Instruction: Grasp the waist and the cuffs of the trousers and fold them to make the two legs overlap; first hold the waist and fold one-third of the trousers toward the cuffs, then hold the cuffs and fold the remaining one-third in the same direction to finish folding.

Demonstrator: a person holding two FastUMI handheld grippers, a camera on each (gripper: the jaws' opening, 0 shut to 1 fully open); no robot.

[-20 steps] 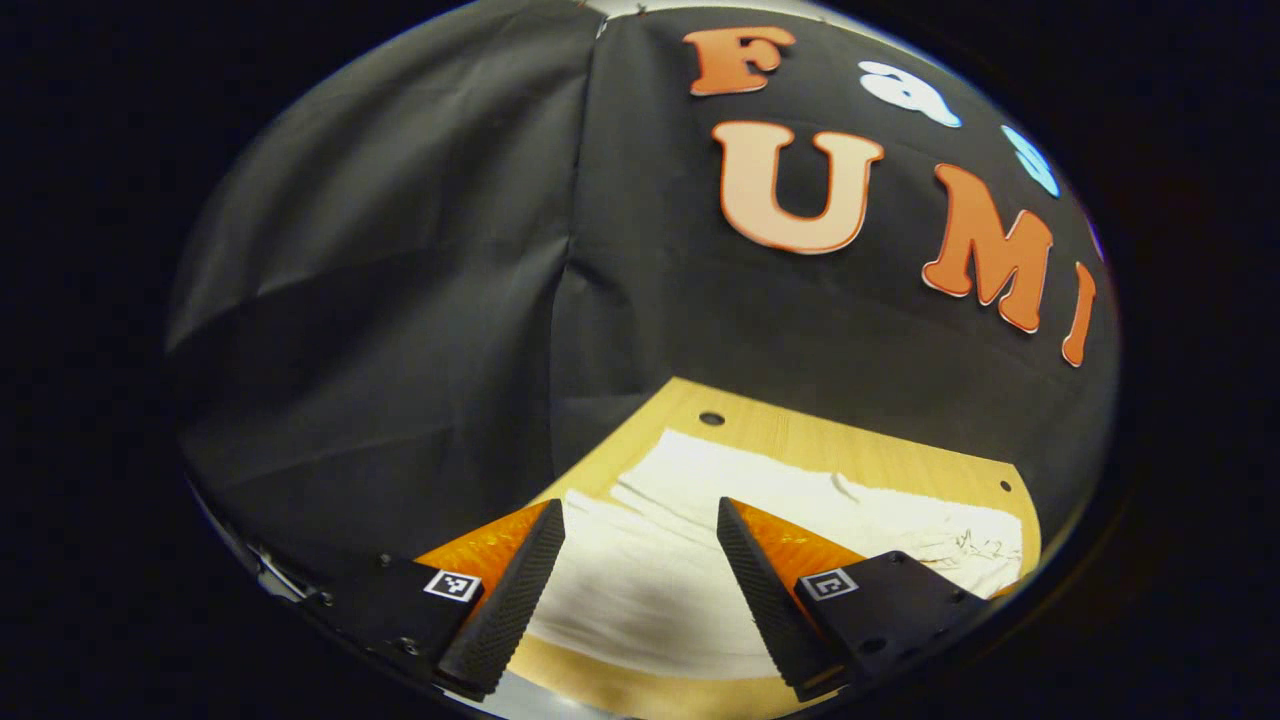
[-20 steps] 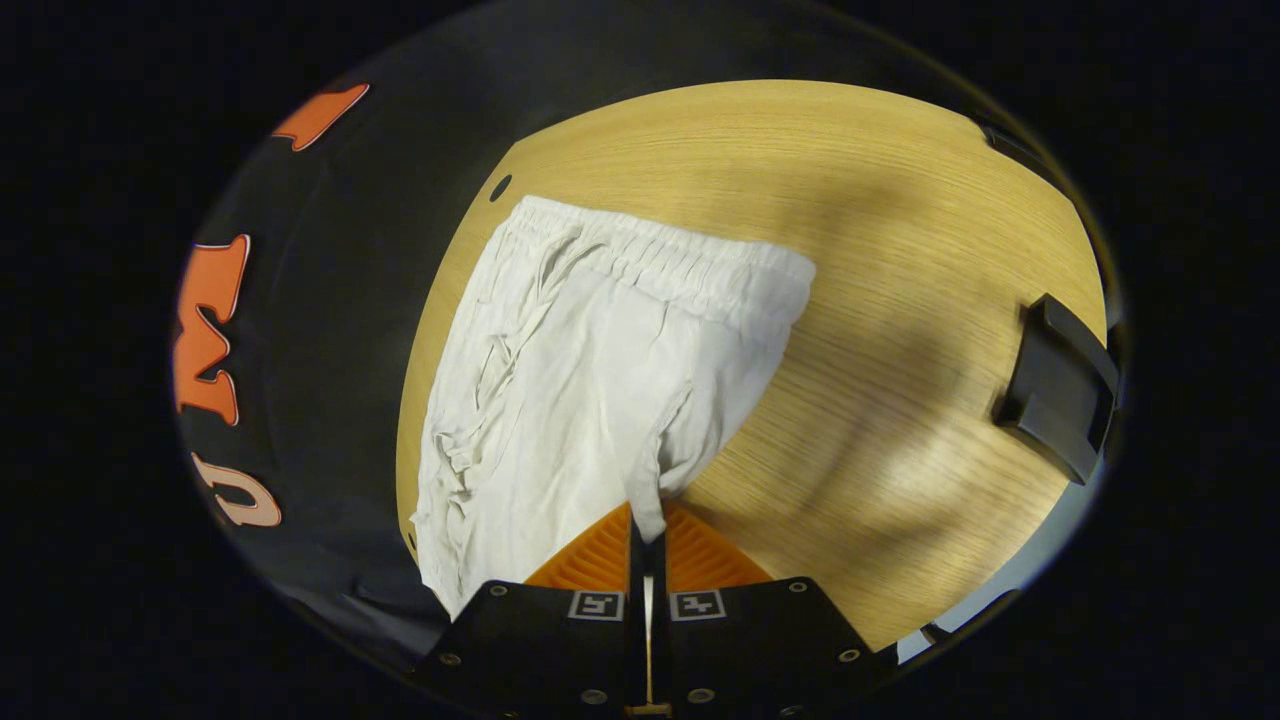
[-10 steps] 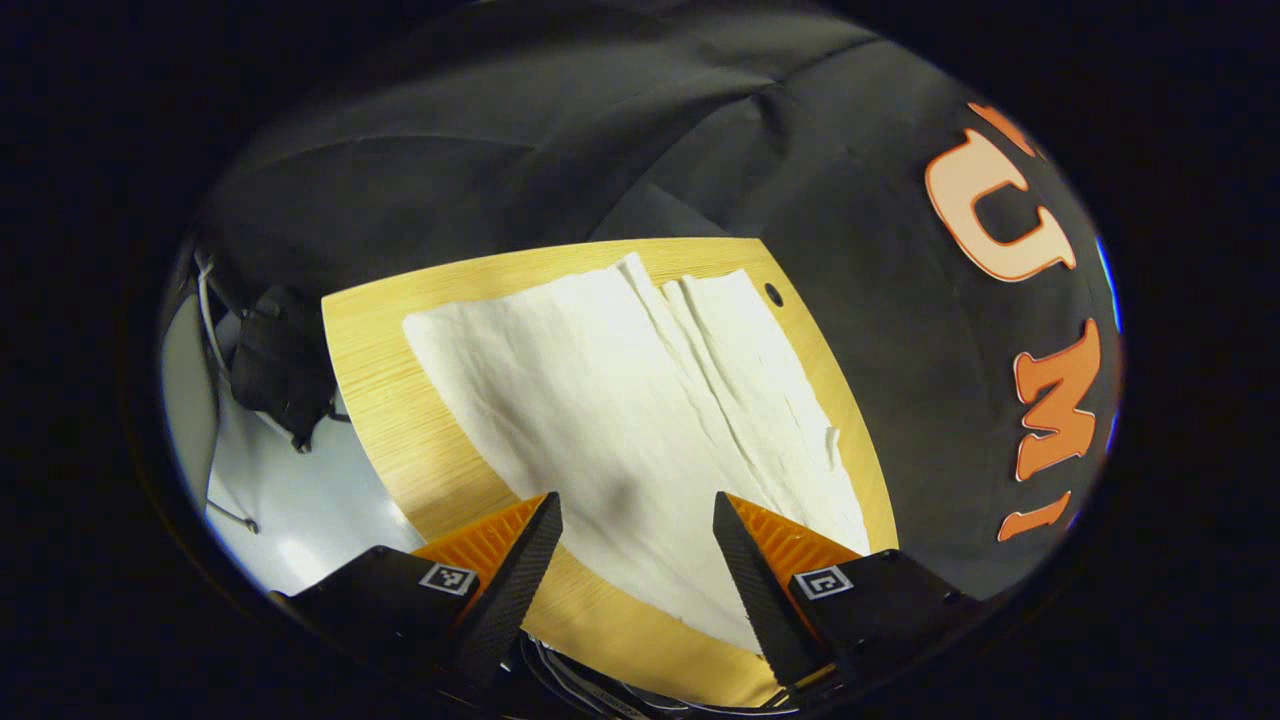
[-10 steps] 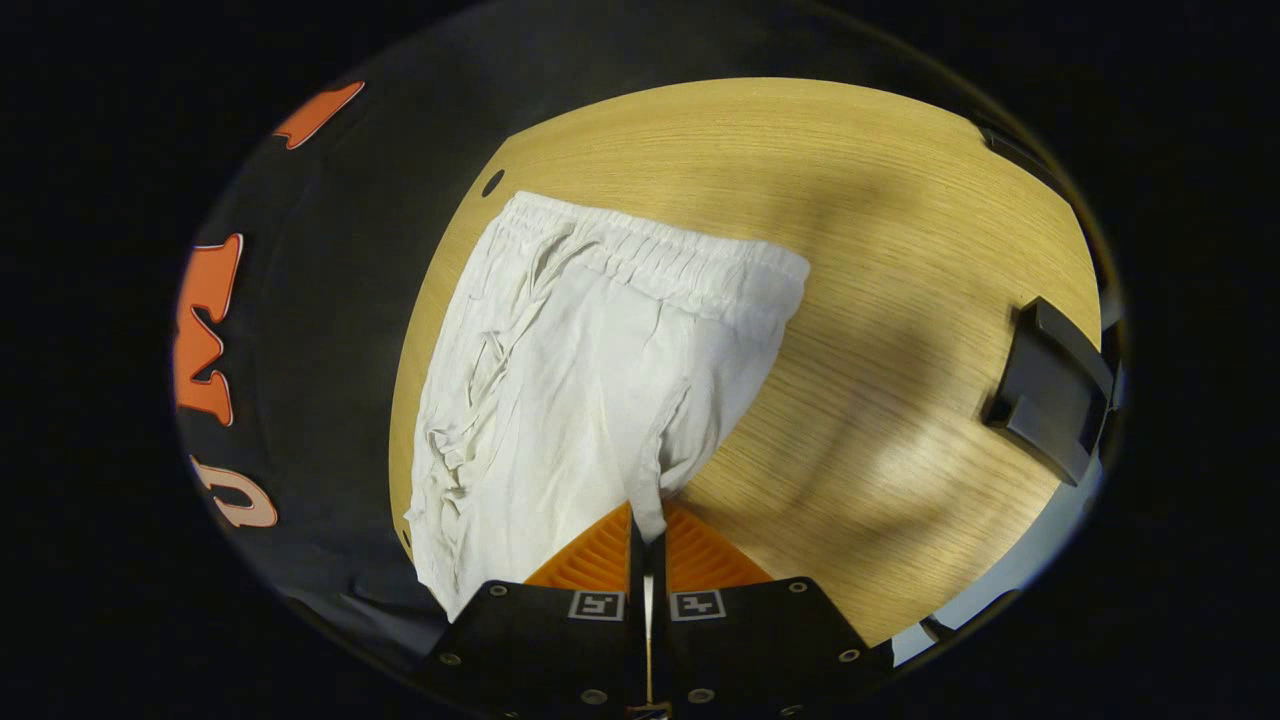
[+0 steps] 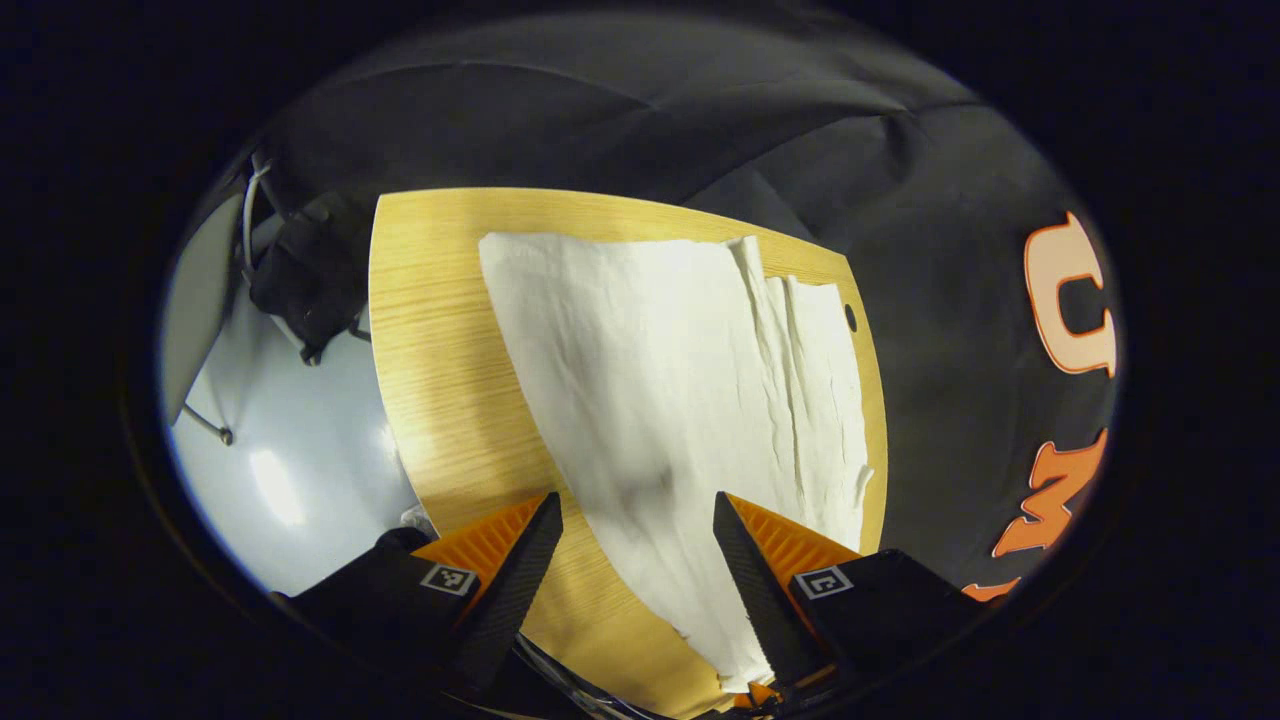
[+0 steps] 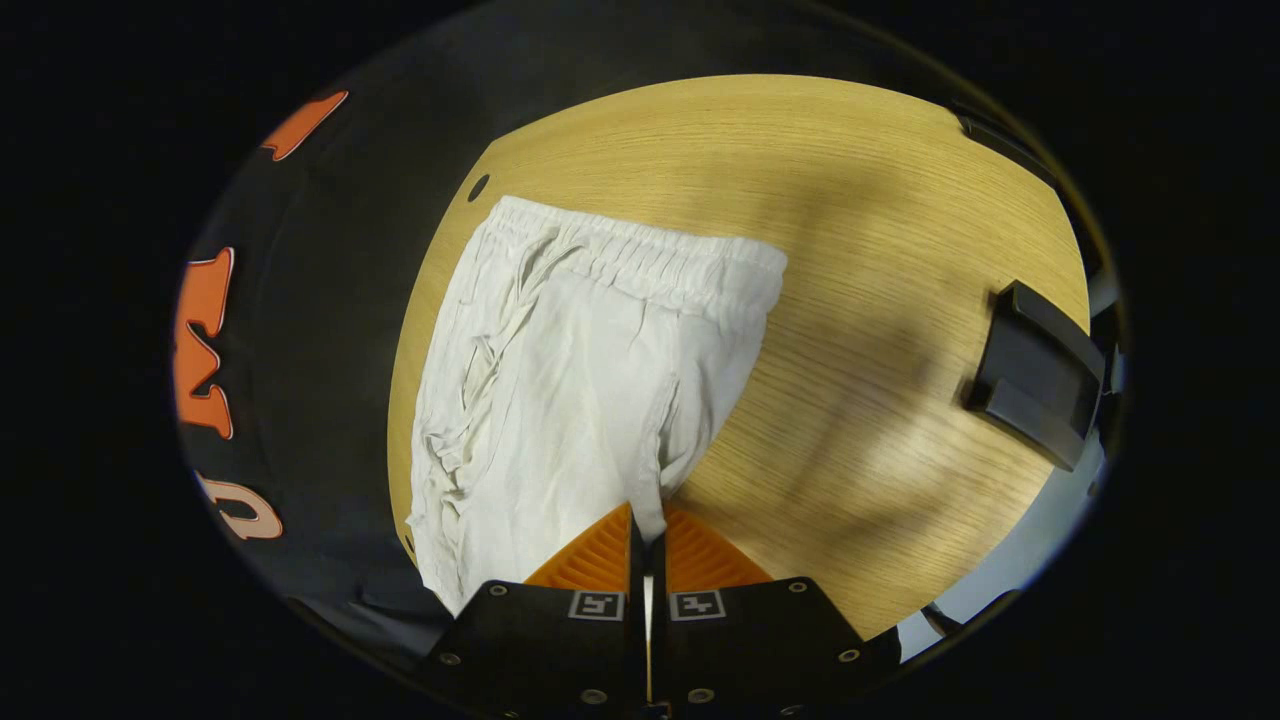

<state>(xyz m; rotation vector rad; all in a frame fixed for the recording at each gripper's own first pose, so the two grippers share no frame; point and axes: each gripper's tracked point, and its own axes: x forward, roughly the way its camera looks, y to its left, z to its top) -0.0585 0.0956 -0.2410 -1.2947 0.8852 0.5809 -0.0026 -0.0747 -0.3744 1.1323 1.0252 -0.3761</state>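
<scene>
Lying on a wooden table (image 6: 850,200), white trousers (image 6: 580,380) border black cloth (image 5: 600,110)

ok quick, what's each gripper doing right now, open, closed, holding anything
Left gripper: open, holding nothing, over the trousers.
Right gripper: closed on a fold of the trousers.

table (image 6: 850,200) right half bare | black block (image 6: 1035,375) at edge
</scene>
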